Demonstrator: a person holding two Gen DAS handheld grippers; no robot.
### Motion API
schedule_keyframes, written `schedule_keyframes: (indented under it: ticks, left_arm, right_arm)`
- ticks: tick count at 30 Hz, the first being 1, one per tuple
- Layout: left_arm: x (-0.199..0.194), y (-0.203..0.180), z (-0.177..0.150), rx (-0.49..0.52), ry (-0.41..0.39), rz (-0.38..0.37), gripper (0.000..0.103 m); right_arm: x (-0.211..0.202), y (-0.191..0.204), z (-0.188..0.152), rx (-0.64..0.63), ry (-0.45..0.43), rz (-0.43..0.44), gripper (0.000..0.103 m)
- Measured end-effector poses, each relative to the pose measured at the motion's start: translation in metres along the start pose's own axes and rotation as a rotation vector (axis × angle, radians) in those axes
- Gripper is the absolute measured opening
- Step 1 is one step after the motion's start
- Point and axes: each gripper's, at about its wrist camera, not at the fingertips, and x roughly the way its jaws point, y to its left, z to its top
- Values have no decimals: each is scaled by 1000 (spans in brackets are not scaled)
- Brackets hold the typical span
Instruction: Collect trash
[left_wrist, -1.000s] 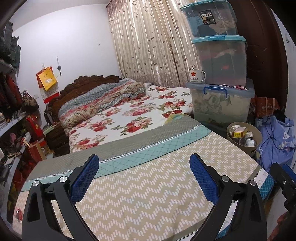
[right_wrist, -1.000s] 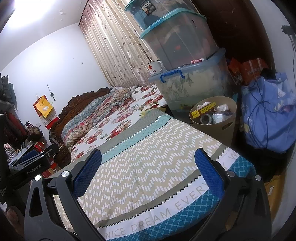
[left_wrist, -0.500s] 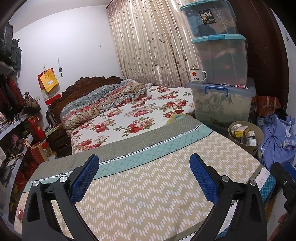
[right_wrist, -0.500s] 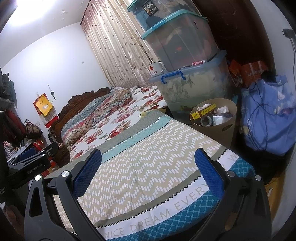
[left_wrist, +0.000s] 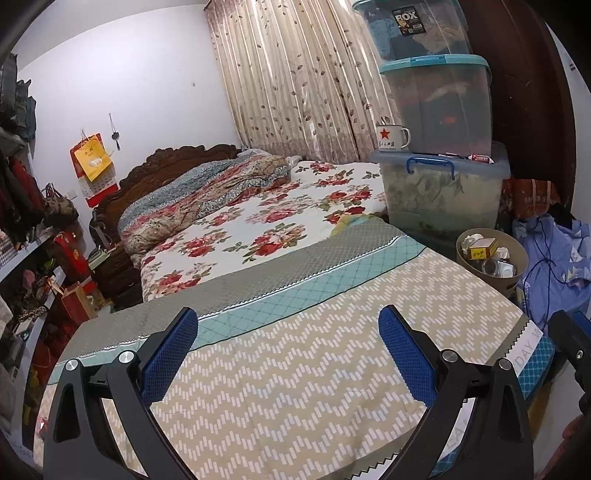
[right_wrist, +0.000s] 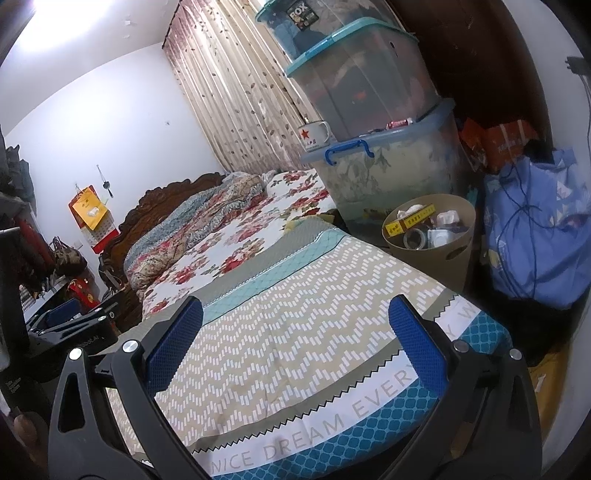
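Observation:
A tan round waste bin (left_wrist: 517, 264) (right_wrist: 456, 254) stands on the floor at the bed's right side, holding a yellow box (left_wrist: 481, 249) (right_wrist: 408, 221), a tape roll (right_wrist: 414, 239) and crumpled paper. My left gripper (left_wrist: 288, 350) hangs open over the zigzag-patterned quilt (left_wrist: 295, 369), nothing between its blue pads. My right gripper (right_wrist: 295, 339) is open too, above the quilt's foot end (right_wrist: 295, 350), also with nothing in it. The bin lies ahead and right of both. The left gripper's body (right_wrist: 74, 332) shows at the left in the right wrist view.
Three stacked clear storage boxes (left_wrist: 439, 184) (right_wrist: 384, 177) rise behind the bin, an enamel mug (left_wrist: 391, 136) (right_wrist: 314, 134) on the lowest lid. A blue bundle with a cord (right_wrist: 535, 236) sits right of the bin. Cluttered shelves (left_wrist: 26, 221) line the left wall.
Both grippers have drawn back and tilted slightly, so the bed and bin sit a little farther off. Both stay open with nothing held.

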Motion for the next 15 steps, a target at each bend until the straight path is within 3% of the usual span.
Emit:
schedule_keyframes:
  ticks: [15]
  left_arm:
    - [1, -7, -2, 18, 7, -1, 94]
  right_arm:
    - [-1, -1, 0, 9, 0, -1, 100]
